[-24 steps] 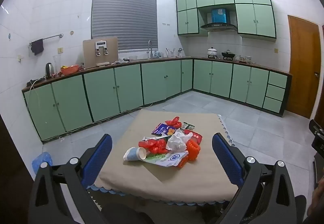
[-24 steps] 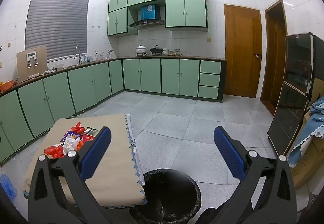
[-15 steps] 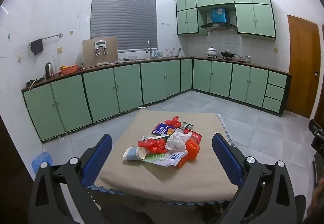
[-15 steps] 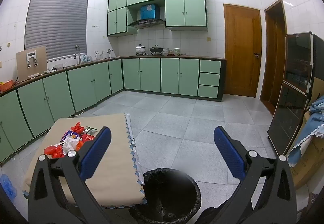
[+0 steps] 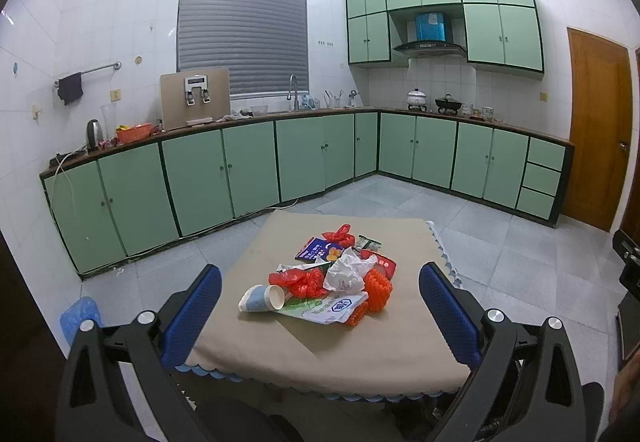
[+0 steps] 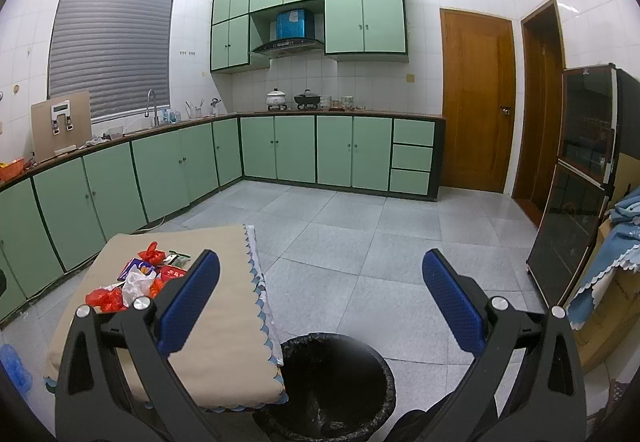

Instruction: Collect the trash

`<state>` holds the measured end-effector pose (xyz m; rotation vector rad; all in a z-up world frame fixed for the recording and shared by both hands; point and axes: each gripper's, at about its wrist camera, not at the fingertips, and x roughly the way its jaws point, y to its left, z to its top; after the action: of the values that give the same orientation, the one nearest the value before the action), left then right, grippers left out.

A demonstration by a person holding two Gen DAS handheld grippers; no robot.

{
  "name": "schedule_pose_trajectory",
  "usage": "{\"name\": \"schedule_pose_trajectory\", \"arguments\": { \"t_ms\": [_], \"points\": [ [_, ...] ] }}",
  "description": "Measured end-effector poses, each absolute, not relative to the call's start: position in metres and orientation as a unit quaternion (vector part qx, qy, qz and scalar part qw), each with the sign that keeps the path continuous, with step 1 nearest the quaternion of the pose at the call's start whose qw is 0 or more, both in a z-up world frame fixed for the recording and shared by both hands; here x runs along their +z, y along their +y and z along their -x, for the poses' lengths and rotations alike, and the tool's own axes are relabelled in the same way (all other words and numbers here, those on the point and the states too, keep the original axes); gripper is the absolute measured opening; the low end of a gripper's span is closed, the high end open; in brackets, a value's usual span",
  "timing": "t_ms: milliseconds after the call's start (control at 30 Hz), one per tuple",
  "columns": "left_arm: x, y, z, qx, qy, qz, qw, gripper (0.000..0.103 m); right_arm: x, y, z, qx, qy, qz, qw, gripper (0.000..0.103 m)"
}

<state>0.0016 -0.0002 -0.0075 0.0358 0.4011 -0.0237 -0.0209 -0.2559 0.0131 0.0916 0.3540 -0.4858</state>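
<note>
Step in hand: approach, nothing collected yet.
Left claw (image 5: 320, 298) and right claw (image 6: 320, 298) stand wide and empty. The trash pile (image 5: 324, 280) lies mid-bench (image 5: 280, 354); the bin (image 6: 332, 386), apparently empty, stands beside it. Next: lower one claw onto the paper cup (image 5: 262, 297).

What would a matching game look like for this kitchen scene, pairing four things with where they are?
Things:
1. paper cup
2. bin
3. white pot
4. dark cloth

Places:
A. on the floor beside the table
B. hanging on the wall rail
C. lying on its side on the table
D. on the stove under the hood

Pairs: 1-C, 2-A, 3-D, 4-B
</note>
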Motion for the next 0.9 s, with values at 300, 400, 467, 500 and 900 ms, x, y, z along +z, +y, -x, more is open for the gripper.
{"name": "schedule_pose_trajectory", "arguments": {
  "t_ms": [300,400,467,500,900],
  "points": [
    [-0.0062,-0.0031,-0.0022,-0.012,0.202,-0.020,0.979,0.097,0.0122,-0.2548,0.0197,-0.240,0.176,-0.047,0.954,0.098],
    [-0.0065,-0.0032,-0.0023,-0.012,0.201,-0.020,0.979,0.097,0.0125,-0.2559,0.0200,-0.240,0.175,-0.048,0.954,0.098],
    [-0.0064,-0.0031,-0.0024,-0.012,0.202,-0.020,0.979,0.097,0.0125,-0.2557,0.0199,-0.240,0.176,-0.048,0.954,0.098],
    [-0.0064,-0.0030,-0.0023,-0.012,0.201,-0.020,0.979,0.097,0.0123,-0.2553,0.0197,-0.240,0.176,-0.048,0.953,0.098],
    [-0.0060,-0.0038,-0.0029,-0.012,0.203,-0.019,0.979,0.097,0.0129,-0.2562,0.0210,-0.240,0.176,-0.048,0.954,0.098]
  ]
}}
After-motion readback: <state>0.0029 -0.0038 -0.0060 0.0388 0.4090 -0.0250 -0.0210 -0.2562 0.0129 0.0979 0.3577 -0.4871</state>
